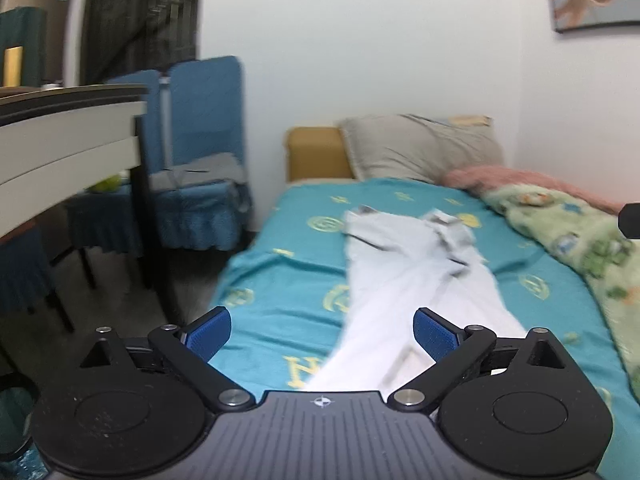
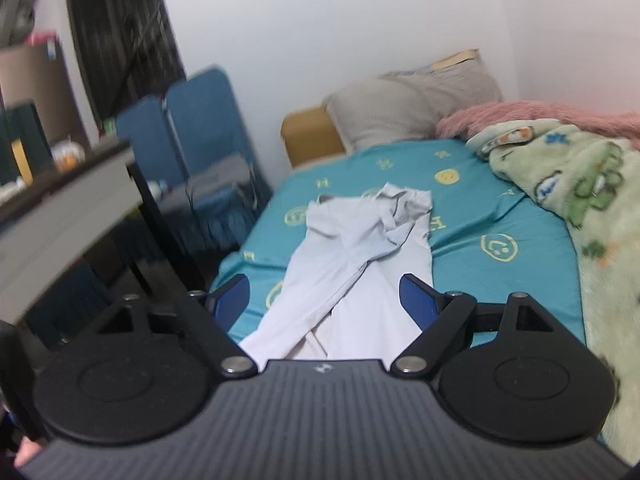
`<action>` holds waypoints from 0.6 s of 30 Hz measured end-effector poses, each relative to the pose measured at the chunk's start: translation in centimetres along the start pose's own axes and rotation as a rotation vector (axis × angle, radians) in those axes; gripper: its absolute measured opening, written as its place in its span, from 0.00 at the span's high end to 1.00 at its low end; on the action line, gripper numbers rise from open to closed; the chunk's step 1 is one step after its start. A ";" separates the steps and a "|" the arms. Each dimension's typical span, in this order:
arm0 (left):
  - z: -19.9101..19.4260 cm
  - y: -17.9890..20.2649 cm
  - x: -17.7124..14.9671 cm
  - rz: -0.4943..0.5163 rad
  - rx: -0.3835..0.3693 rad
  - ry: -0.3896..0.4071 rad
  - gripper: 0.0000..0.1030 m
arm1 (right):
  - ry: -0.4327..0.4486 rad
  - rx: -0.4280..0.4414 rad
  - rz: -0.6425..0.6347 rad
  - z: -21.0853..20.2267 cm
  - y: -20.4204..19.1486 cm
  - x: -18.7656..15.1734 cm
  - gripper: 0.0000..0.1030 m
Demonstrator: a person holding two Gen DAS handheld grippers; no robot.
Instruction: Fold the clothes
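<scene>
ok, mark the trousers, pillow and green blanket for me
trousers [image 2: 352,240], right wrist view, on the seat area.
pillow [image 2: 412,108], right wrist view, middle of its face.
green blanket [image 1: 568,228], left wrist view, on its near fold.

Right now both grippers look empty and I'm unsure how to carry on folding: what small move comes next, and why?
Probably lower the open right gripper to a near leg end of the pale white trousers. They lie crumpled, legs crossed, on the teal patterned bedsheet, and the left gripper is open too, holding nothing.

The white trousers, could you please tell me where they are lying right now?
In both wrist views the white trousers lie lengthwise on the teal bedsheet, left of the green blanket, below the grey pillow.
</scene>
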State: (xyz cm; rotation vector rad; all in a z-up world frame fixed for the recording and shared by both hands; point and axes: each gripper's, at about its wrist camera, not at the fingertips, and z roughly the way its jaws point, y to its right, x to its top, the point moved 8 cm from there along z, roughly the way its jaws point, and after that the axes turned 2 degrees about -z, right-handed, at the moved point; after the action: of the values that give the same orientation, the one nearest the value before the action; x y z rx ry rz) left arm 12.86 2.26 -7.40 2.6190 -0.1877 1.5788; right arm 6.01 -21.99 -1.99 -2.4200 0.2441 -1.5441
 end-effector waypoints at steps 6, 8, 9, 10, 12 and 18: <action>0.5 1.2 -1.6 0.023 -0.019 -0.087 0.04 | -0.042 -0.004 0.124 -1.2 3.0 -3.3 0.19; 0.8 1.1 -2.2 0.023 -0.026 -0.125 0.04 | -0.045 -0.003 0.150 -1.2 3.5 -3.5 0.19; 1.0 1.1 -2.5 0.025 -0.031 -0.145 0.04 | -0.044 0.003 0.157 -1.2 3.6 -3.5 0.19; 1.1 1.0 -2.9 0.030 -0.039 -0.172 0.04 | -0.043 0.010 0.161 -1.2 3.6 -3.5 0.19; 1.5 0.8 -3.7 0.039 -0.048 -0.230 0.04 | -0.045 0.010 0.161 -1.3 3.7 -3.8 0.19; 2.5 -2.2 -4.9 0.021 -0.108 -0.420 0.07 | -0.059 0.018 0.192 -1.5 4.4 -4.3 0.19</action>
State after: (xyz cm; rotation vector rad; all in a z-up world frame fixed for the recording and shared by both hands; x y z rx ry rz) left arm 13.14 4.42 -12.90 2.8318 -0.3151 0.9715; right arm 2.81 -25.20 -6.46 -2.3465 0.4351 -1.3844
